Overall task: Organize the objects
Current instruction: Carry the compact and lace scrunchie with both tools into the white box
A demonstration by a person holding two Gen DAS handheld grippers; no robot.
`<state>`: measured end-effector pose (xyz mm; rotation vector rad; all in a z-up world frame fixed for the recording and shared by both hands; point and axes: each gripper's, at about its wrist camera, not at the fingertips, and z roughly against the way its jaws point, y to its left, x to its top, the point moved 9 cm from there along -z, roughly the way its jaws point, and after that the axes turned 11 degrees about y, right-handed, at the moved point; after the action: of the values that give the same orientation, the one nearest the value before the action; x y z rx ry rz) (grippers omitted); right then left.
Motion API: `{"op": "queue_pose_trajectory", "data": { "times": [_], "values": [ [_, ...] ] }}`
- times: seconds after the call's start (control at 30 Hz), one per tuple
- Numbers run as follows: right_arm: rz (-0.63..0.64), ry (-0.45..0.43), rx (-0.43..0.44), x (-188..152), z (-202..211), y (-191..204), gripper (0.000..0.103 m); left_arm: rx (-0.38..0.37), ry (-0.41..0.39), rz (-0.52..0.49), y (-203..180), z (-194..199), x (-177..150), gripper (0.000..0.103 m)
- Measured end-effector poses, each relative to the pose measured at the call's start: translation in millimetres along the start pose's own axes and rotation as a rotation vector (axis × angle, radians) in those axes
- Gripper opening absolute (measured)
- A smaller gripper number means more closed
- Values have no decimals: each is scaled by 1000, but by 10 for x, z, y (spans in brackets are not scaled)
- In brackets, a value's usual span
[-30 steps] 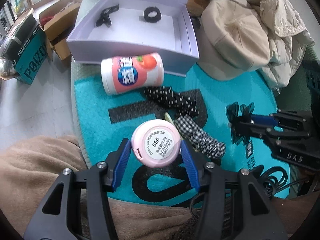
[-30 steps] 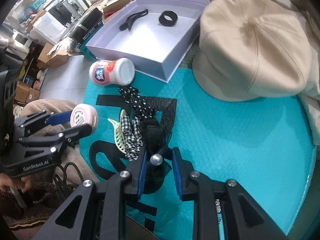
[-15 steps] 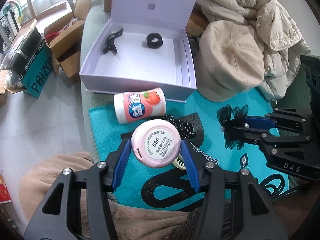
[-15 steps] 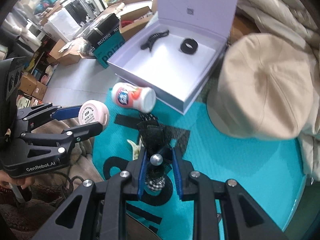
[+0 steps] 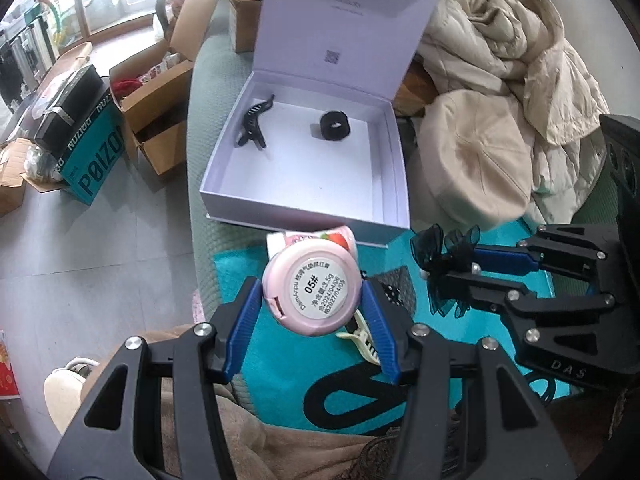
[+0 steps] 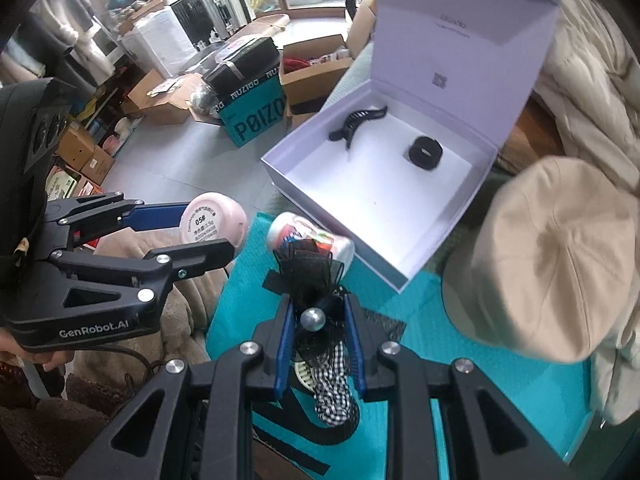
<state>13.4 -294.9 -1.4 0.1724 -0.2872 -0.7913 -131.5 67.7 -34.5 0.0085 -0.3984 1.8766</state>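
Observation:
My left gripper (image 5: 314,300) is shut on a round pink compact (image 5: 312,286) and holds it above the teal mat, short of the open lavender box (image 5: 304,204). My right gripper (image 6: 318,320) is shut on a black mesh bow with a pearl (image 6: 310,280), also raised; it shows in the left wrist view (image 5: 448,256). The box holds a black claw clip (image 5: 254,122) and a black hair band (image 5: 335,126). A pink and white bottle (image 6: 312,236) lies on its side in front of the box. A cream claw clip (image 5: 360,340) and a checked scrunchie (image 6: 334,392) lie on the mat.
A beige cap (image 6: 556,256) and a cream jacket (image 5: 504,40) lie right of the box. The teal mat (image 6: 460,420) covers a green seat. Cardboard boxes and a teal POIZON box (image 5: 96,160) stand on the grey floor at left.
Both grippers have risen and drawn back with their loads, so the box and its lid show in full. The compact now hangs over the lying bottle.

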Motion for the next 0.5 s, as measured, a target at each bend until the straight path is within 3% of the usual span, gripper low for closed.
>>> {"op": "queue_pose_trajectory", "data": {
  "times": [0.5],
  "values": [
    [12, 2, -1, 437, -17, -103, 24, 30, -12, -8, 209, 17, 426, 50]
  ]
}}
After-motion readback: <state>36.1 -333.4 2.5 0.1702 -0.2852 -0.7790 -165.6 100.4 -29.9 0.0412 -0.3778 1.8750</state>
